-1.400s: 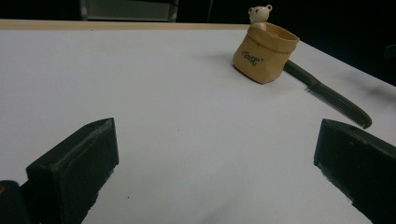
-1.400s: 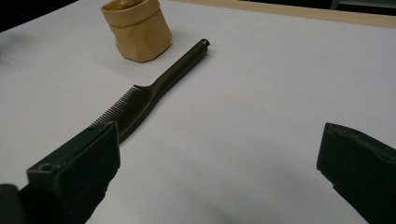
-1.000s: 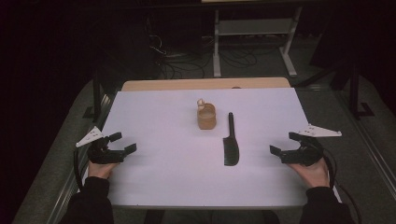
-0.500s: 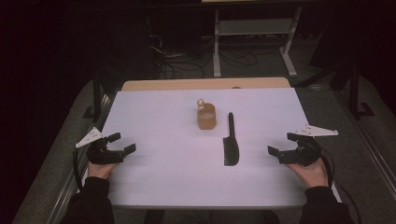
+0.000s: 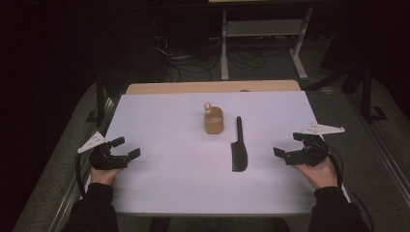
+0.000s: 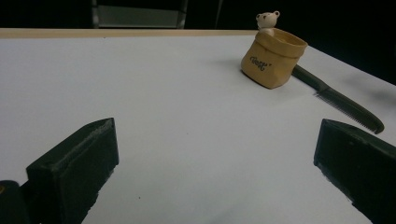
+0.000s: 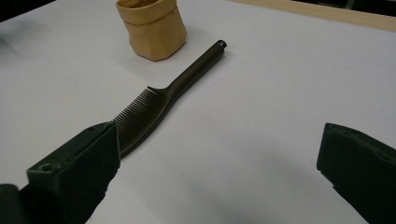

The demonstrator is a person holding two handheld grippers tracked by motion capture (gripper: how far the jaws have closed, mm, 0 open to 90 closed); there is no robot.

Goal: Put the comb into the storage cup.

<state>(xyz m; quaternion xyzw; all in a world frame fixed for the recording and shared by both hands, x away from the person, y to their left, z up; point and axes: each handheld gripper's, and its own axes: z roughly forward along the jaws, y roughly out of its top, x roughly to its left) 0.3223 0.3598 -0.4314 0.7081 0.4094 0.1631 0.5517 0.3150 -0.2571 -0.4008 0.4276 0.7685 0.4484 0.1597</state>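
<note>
A small tan pouch-shaped cup (image 5: 213, 121) with a tiny bear figure (image 5: 208, 106) at its rim stands mid-table; the cup (image 6: 273, 58) and bear (image 6: 267, 20) appear far right in the left gripper view. A black comb (image 5: 239, 145) lies just right of the cup, handle pointing away; its teeth (image 7: 137, 116) lie close ahead of the right gripper's left jaw. My left gripper (image 5: 126, 148) rests open near the table's left edge. My right gripper (image 5: 287, 146) is open at the right side, facing the comb. Neither holds anything.
A white sheet (image 5: 164, 174) covers the table, with a wooden strip (image 5: 169, 88) at its far edge. Beyond the table are floor cables (image 5: 179, 58) and a metal stand (image 5: 261, 29) in the dark.
The right gripper has crept slightly left toward the comb. The left gripper, cup and comb have stayed put.
</note>
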